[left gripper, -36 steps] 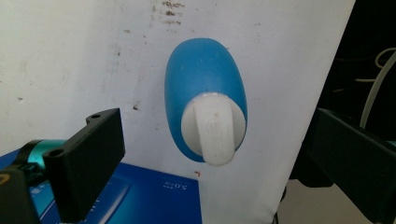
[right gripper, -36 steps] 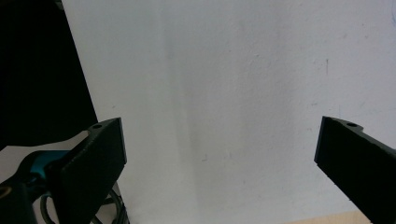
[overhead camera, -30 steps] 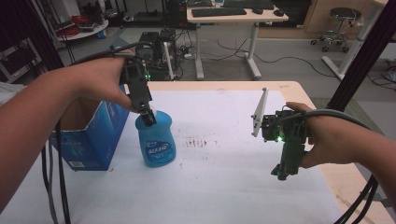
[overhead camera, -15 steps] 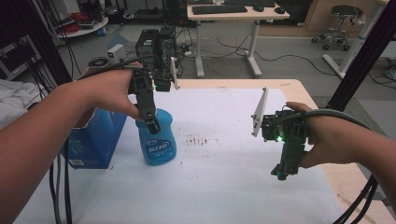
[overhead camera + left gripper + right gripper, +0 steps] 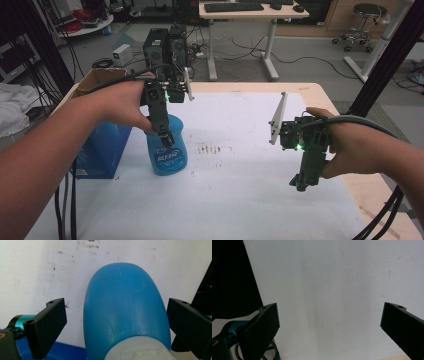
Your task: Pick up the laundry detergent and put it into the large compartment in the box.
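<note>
Blue bottle (image 5: 167, 150) standing upright on the white table surface (image 5: 240, 200), just beside a blue box (image 5: 102, 147) at the table's left edge. The left gripper (image 5: 165, 137) hangs directly above the bottle top, its jaws apart, one on either side of the bottle's shoulder (image 5: 125, 305) and clear of it. The right gripper (image 5: 302, 182) is held well apart over bare table, jaws spread wide with nothing between them.

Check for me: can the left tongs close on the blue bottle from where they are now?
Probably yes. The left tongs stand open with one jaw on either side of the blue bottle, and the gaps beside its body show only white table cover. The blue box sits off to one side, clear of the jaws.
</note>
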### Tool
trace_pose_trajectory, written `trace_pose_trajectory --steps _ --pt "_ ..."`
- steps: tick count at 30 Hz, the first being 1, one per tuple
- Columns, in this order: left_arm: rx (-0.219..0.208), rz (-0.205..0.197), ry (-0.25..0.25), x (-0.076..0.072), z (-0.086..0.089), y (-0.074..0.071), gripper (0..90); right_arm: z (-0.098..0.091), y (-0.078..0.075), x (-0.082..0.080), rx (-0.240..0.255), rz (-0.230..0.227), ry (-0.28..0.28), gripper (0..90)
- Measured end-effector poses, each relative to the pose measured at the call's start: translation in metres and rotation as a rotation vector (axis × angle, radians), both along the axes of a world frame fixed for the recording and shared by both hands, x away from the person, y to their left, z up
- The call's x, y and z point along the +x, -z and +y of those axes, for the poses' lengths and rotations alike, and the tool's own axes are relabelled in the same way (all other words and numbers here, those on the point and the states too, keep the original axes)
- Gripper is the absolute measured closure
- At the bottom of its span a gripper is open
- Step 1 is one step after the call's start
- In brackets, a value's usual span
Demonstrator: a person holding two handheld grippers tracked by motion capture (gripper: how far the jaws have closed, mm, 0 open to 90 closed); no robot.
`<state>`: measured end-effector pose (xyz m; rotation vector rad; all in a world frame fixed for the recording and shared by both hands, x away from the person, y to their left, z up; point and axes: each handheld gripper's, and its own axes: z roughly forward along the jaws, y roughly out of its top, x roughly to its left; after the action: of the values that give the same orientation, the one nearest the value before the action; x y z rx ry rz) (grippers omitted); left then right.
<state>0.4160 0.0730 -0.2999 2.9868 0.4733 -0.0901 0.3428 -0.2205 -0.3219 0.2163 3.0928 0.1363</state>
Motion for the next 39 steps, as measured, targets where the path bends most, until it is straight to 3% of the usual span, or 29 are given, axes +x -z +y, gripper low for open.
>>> trace_pose_trajectory --steps 8,10,14,39 --pt "0.029 0.012 0.007 -0.0026 0.0007 -0.0006 4.2 0.0004 -0.0001 0.0001 0.001 0.0 0.001 1.2" --pt "0.042 0.02 0.012 -0.0034 0.0 -0.0003 9.7 0.001 -0.0001 0.0007 0.005 -0.002 -0.01 1.2" --pt "0.056 0.021 0.009 -0.0042 -0.0013 0.0003 10.4 0.0014 -0.0004 -0.0002 0.001 -0.007 -0.008 1.2" --pt "0.061 0.013 0.027 -0.0062 -0.0032 -0.0018 29.3 0.0019 0.0029 0.0002 -0.001 -0.006 -0.007 1.2"
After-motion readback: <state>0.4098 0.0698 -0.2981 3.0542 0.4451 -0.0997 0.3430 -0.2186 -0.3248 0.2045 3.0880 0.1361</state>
